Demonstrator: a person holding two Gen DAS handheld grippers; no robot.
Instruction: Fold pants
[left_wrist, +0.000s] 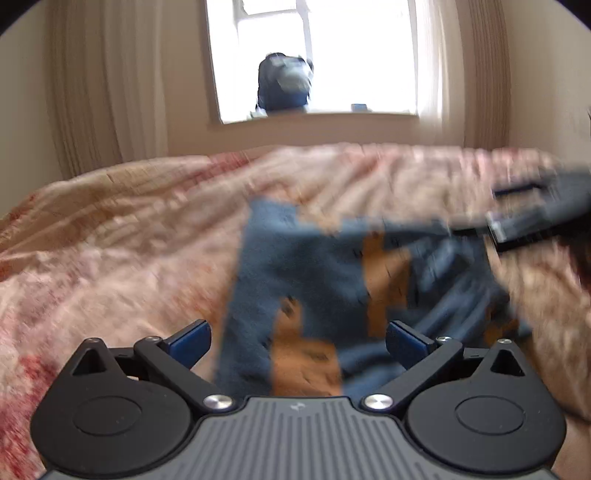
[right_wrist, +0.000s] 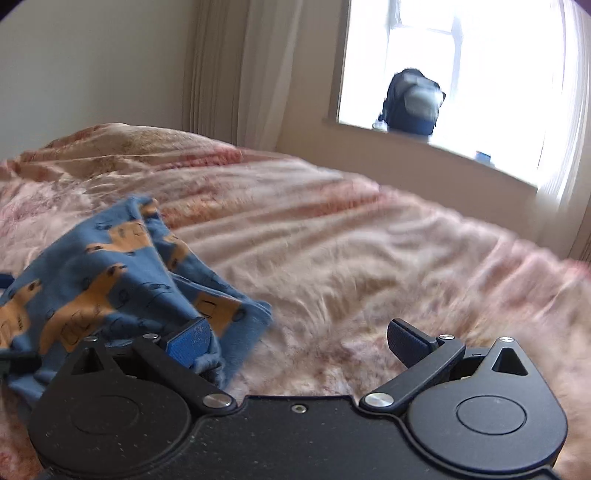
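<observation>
- Left gripper (left_wrist: 298, 341): jaws are seen spread wide at the bottom of the left wrist view; nothing is pinched between the blue pads (left_wrist: 190, 341).
- Right gripper (right_wrist: 298, 341): jaws likewise spread in the right wrist view; no cloth is held between the fingers, though its left pad (right_wrist: 190, 343) lies against or just over the cloth's edge; contact cannot be confirmed.
- Pants (left_wrist: 332, 280): blue with orange animal print, lying rumpled on the bedspread (left_wrist: 110, 240). In the left wrist view they fill the lower centre, directly ahead of the open jaws and reaching between them. In the right wrist view the pants (right_wrist: 110, 280) sit at lower left, beside and partly behind the left finger.
- View difference: the right gripper is visible only in the left wrist view, as a blurred dark shape (left_wrist: 535, 218) at right centre, above the pants' far edge. Print detail is sharper in the right wrist view; the left is motion-blurred.
- Surroundings: a window (left_wrist: 314, 55) at top centre, a dark backpack (left_wrist: 284, 83) on its sill, curtains (left_wrist: 88, 85) on both sides. Both also appear at upper right of the right wrist view.
</observation>
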